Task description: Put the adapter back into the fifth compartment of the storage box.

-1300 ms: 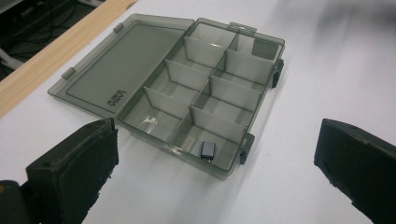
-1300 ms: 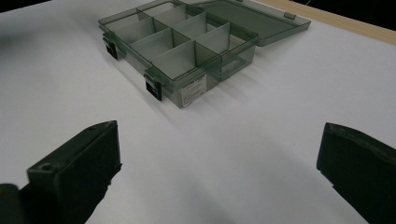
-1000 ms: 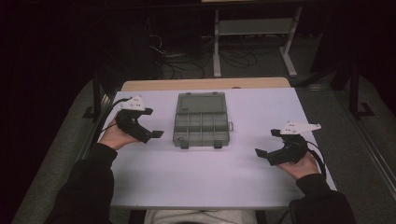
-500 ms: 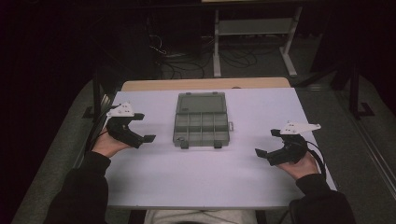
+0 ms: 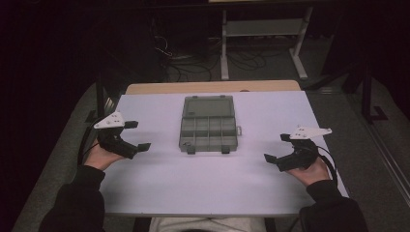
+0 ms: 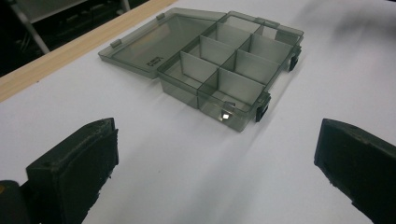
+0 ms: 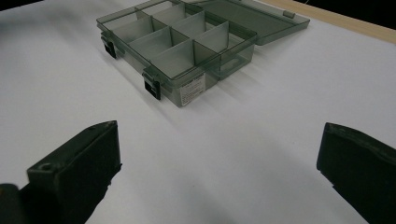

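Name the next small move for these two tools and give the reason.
Probably bring the left tool inward toward the organizer box. Both tools stand open and hold nothing, the right tool likewise off to the side; the box lies open mid-table, its lid flat and its compartments bare.

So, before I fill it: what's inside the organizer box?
Nothing: the organizer box lies open, its divided compartments bare in both gripper views. Near walls hide slivers of some floors.

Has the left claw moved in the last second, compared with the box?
Yes. In the high view the left claw has drifted left, away from the box, which has stayed put; the gap between them has widened.
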